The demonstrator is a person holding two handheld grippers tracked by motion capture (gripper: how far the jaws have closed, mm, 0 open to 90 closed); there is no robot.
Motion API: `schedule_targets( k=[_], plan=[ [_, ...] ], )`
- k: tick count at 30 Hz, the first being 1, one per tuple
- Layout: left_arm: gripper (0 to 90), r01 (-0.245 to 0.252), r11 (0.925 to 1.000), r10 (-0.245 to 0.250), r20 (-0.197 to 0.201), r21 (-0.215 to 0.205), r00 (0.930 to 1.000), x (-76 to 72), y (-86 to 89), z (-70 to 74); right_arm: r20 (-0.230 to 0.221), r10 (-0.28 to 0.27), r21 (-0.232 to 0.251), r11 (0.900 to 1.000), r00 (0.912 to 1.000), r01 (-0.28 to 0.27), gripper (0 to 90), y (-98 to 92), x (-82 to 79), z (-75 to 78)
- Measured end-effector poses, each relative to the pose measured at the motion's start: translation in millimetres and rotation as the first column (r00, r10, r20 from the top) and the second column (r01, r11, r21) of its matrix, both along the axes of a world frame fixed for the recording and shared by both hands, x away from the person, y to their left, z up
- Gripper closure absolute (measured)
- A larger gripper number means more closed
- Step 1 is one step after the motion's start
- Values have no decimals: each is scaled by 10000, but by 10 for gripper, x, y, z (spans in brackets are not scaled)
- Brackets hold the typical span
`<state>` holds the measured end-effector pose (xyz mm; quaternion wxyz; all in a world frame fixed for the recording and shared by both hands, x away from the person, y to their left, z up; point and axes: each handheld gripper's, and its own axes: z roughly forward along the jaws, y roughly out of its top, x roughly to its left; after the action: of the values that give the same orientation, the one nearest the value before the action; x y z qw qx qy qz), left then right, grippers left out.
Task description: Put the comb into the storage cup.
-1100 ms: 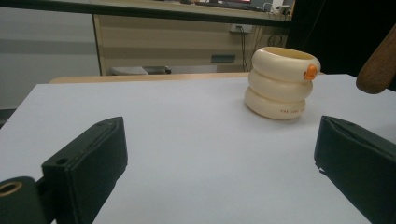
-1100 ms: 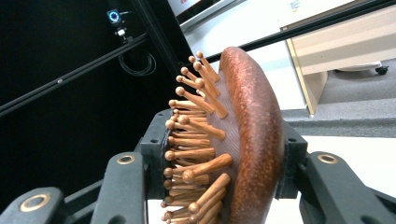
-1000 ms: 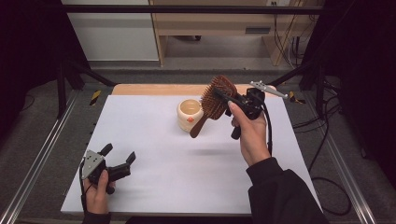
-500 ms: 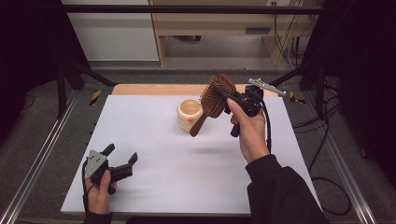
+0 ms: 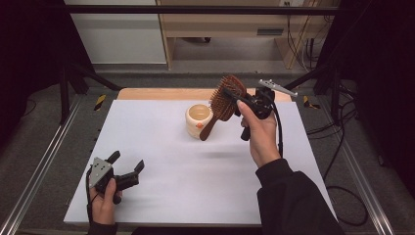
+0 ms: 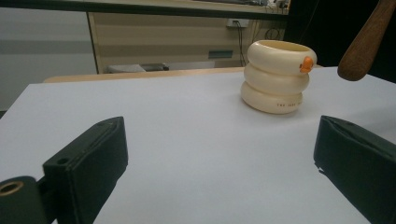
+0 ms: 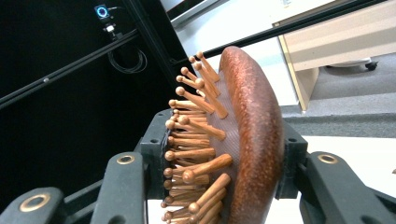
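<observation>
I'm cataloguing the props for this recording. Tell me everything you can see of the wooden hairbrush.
The wooden hairbrush is reddish-brown, with an oval head, a rounded glossy back and rows of light wooden pins with ball tips set in a cushion. Its plain handle slants down toward the cream ringed cup, ending beside it. The right claw clamps the head, one jaw on the pin side, one on the back, holding the brush in the air above the white table. Whether the handle touches the cup cannot be told.

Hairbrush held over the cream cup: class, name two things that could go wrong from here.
The right gripper clamps the hairbrush across its bristly head, so it might twist or slip. Its handle hangs right beside the cup; lowering could knock the cup over, since the left gripper rests far away, open.
</observation>
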<state>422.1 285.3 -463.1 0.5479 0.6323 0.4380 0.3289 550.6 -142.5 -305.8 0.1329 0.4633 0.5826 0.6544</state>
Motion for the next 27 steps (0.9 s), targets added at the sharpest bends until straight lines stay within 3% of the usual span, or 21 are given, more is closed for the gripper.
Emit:
schedule_targets(
  k=[13,27],
  plan=[
    [31,28,10000,-28,-58,74,10000,2,-13,-10,253,-14,22,10000,9997,13,510,55,12,208],
    [32,98,9999,-97,-122,83,9999,15,-27,-25,350,-405,58,9992,9986,403,510,182,265,367]
  ],
)
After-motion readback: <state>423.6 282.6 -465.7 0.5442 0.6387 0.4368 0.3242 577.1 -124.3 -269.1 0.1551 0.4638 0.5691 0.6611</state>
